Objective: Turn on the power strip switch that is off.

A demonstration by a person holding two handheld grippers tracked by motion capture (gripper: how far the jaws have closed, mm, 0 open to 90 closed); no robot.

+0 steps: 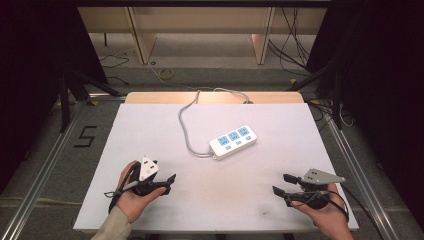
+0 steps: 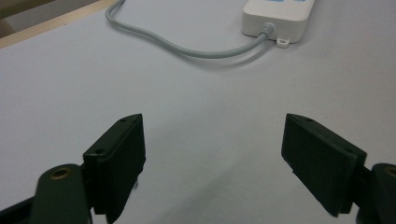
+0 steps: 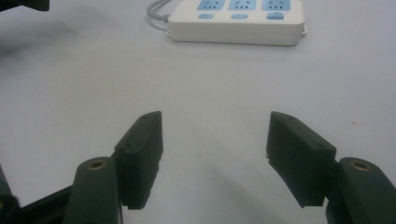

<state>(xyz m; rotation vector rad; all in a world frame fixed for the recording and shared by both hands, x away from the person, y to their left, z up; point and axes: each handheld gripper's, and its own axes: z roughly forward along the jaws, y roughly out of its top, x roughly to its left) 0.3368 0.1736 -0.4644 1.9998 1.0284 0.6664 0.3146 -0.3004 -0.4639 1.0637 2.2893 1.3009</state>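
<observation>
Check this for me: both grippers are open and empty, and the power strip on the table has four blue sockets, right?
Not quite. The power strip has three blue sockets, not four; the high view and the right gripper view both show three in a row. The rest holds: the left gripper and the right gripper are open and empty, and the strip lies on the table.

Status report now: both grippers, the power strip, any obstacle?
Left gripper open, empty. Right gripper open, empty. Power strip flat mid-table, untouched, cord trailing back. Nothing between jaws and strip.
</observation>
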